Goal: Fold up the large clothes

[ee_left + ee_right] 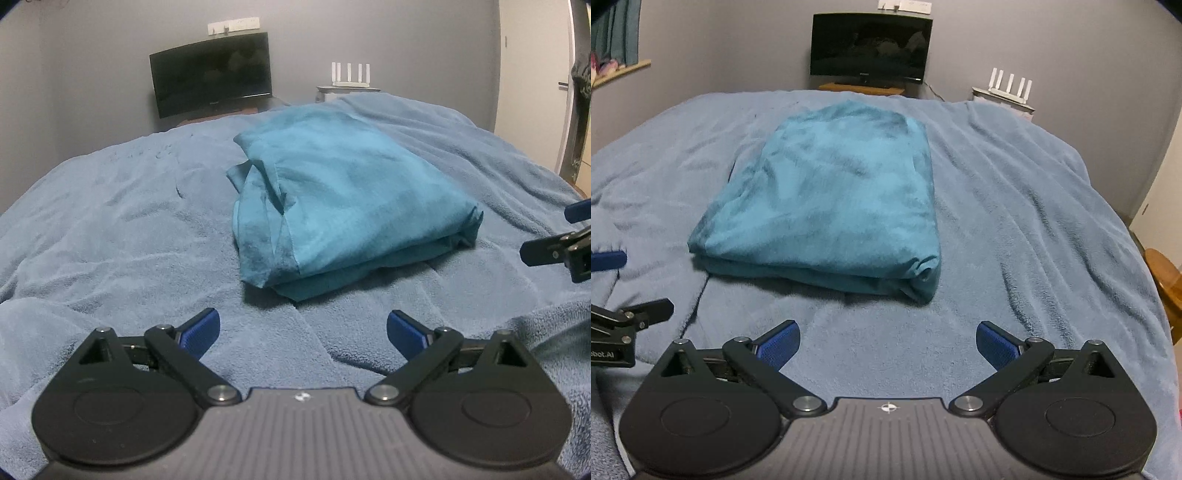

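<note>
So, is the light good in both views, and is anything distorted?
Both views are dim and soft, without glare. Left wrist view: the blanket horizon bulges, fisheye. Right wrist view: the folded teal cloth casts a faint shadow at its near edge; the corners are vignetted.

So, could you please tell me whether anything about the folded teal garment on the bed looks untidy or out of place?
Mostly neat. The teal garment lies folded in a stack on the blue blanket, but its left side in the left wrist view is uneven: loose layers and a flap stick out there. Both hand-held grippers are open and clear of it.
</note>
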`<state>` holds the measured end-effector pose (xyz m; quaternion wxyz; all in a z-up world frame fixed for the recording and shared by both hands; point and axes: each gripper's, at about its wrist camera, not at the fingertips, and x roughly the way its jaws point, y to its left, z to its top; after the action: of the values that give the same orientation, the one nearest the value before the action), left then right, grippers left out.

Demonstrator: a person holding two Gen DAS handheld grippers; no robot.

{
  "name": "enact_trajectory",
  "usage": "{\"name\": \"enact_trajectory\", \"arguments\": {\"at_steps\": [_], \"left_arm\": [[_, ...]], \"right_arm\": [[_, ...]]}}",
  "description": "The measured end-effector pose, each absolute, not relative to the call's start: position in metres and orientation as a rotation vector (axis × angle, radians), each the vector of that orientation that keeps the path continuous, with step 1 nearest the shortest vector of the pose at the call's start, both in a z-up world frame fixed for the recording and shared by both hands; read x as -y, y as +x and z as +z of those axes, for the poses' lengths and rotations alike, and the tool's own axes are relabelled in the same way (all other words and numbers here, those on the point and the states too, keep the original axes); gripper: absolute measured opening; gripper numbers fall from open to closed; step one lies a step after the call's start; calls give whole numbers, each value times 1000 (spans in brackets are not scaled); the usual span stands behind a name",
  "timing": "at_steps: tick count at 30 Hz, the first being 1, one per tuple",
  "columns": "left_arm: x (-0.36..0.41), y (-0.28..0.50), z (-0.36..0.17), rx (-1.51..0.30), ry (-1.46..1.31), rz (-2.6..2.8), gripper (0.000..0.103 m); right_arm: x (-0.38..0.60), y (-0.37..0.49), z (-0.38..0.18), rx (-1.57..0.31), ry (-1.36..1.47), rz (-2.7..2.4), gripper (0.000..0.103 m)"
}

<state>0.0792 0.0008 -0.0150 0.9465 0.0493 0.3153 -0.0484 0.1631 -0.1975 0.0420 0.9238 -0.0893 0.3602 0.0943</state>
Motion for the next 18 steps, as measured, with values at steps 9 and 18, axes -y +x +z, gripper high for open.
{"name": "enact_trajectory", "arguments": {"at_steps": [9, 18], "left_arm": [[-2, 78, -16, -641, 106, -100, 97], [-3, 78, -16, -649, 102, -102, 97]], "right_arm": [[205, 166, 44, -742, -147, 202, 103], [205, 167, 43, -751, -155, 212, 103]]}}
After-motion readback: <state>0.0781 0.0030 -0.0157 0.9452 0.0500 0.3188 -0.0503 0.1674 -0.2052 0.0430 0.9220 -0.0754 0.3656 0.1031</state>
